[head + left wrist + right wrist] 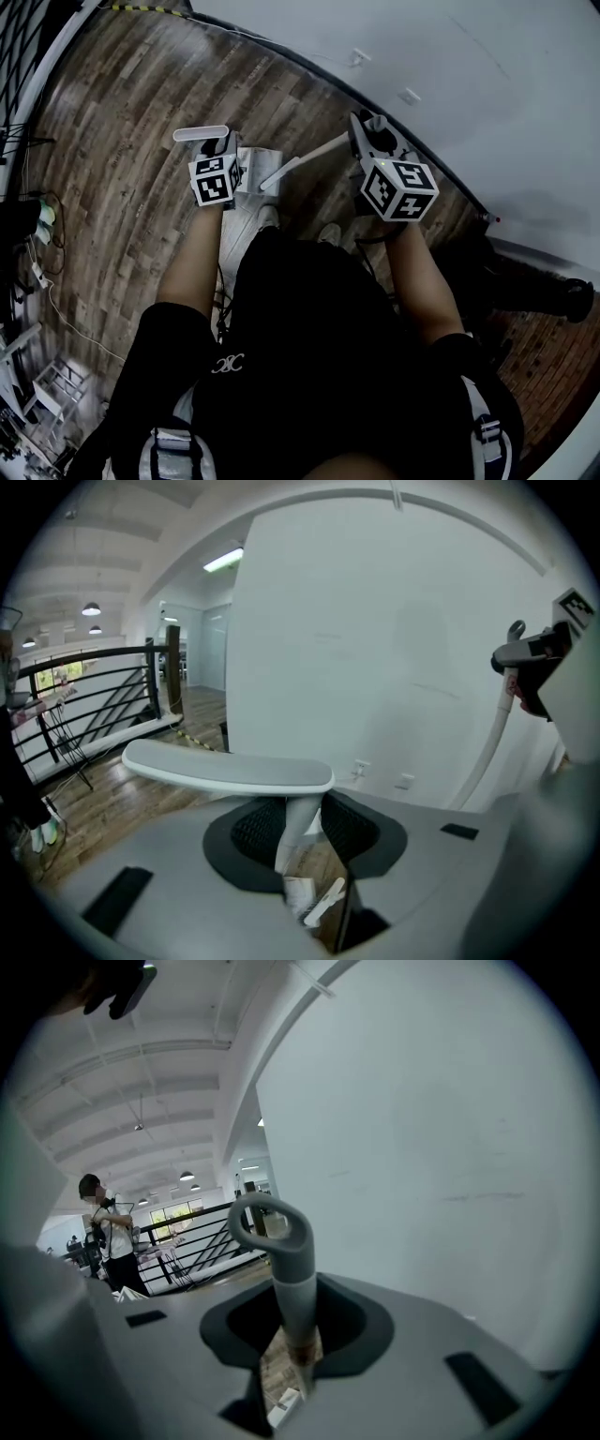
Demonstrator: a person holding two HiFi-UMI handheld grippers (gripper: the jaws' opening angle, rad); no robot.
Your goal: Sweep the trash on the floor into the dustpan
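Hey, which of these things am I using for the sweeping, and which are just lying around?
For the job:
dustpan, gripped by the left gripper
broom, gripped by the right gripper

Lying about:
cables
white rack
wall sockets

We find both arms held forward and down in front of the torso, elbows bent, sleeves ending at the upper arm. The left forearm point(192, 258) runs nearly straight ahead. The right forearm point(424, 277) angles slightly inward and sits a little further out from the body. Both wrists are in line with their forearms.

The left tongs point(298, 841) are closed on the stem of a white bar-topped handle point(230, 766), which stands upright between the jaws. The right tongs point(292, 1330) are closed on a grey ring-topped pole point(286, 1279), also upright. The two tongs are level with each other and clearly apart, marker cubes facing up.
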